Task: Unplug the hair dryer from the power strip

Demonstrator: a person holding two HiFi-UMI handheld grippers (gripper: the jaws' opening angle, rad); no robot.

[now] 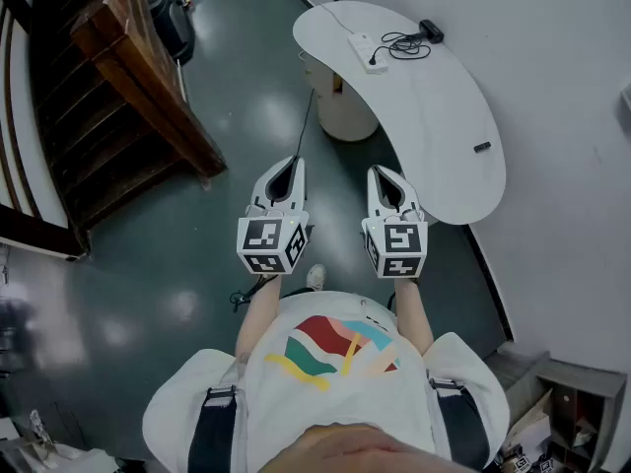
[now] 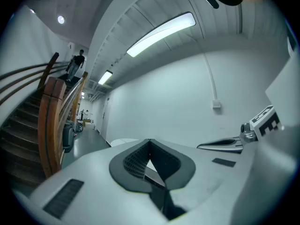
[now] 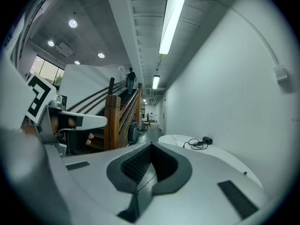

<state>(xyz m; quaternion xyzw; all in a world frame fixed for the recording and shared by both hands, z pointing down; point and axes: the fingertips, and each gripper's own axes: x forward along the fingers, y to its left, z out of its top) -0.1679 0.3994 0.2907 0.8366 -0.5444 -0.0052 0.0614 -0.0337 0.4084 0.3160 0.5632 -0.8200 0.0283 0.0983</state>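
A white power strip (image 1: 370, 52) lies at the far end of a curved white table (image 1: 444, 116). Beside it lies a coiled black cord (image 1: 404, 45) that leads to a small black device (image 1: 431, 31) by the wall. From here I cannot tell whether that device is the hair dryer. The right gripper view shows the device (image 3: 206, 140) and the cord (image 3: 196, 145) far ahead. My left gripper (image 1: 297, 163) and right gripper (image 1: 379, 170) hang side by side over the floor, short of the table. Both are shut with nothing in them. Each gripper view shows its own gripper, the left (image 2: 150, 140) and the right (image 3: 151, 145), with jaws together.
A wooden staircase (image 1: 118, 97) rises on the left. The table stands on a white round pedestal (image 1: 345, 111), and a thin cord (image 1: 304, 126) hangs from the table toward the floor. A small black object (image 1: 482, 147) lies on the table's near part. A white wall runs along the right.
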